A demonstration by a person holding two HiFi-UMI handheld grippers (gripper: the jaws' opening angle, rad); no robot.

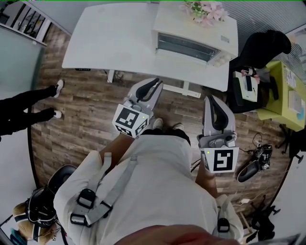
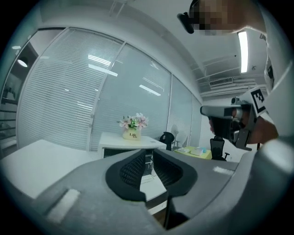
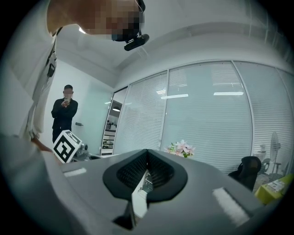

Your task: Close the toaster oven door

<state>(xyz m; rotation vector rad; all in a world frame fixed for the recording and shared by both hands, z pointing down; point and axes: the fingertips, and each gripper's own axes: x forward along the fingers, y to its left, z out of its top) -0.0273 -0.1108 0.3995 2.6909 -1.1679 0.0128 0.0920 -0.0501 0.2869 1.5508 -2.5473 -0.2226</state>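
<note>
Wood-plank floor [image 1: 91,110] lay between the person and the white table [image 1: 110,38], and the toaster oven [image 1: 196,24] sat at that table's right end, close to the near edge, with a pot of pink flowers [image 1: 205,12] on its roof. Its glass front faced the person, though from above I could not tell how far the door stood from shut. Both claws were held low against the body, well short of the toaster oven, which looked like a ready stance before any reach. The left claw [image 1: 153,85] pointed toward the toaster oven with its jaws slightly spread and nothing between them. The right claw [image 1: 213,101], nearer in line with the toaster oven's right corner, had its tips pressed together and empty. The floor in front of the toaster oven looked free for a step forward. Crowding came from the right of the toaster oven, where a black chair [image 1: 263,48] and a yellow-green desk [image 1: 287,91] stood near the table end, so an approach from the front or left seemed roomier.
</note>
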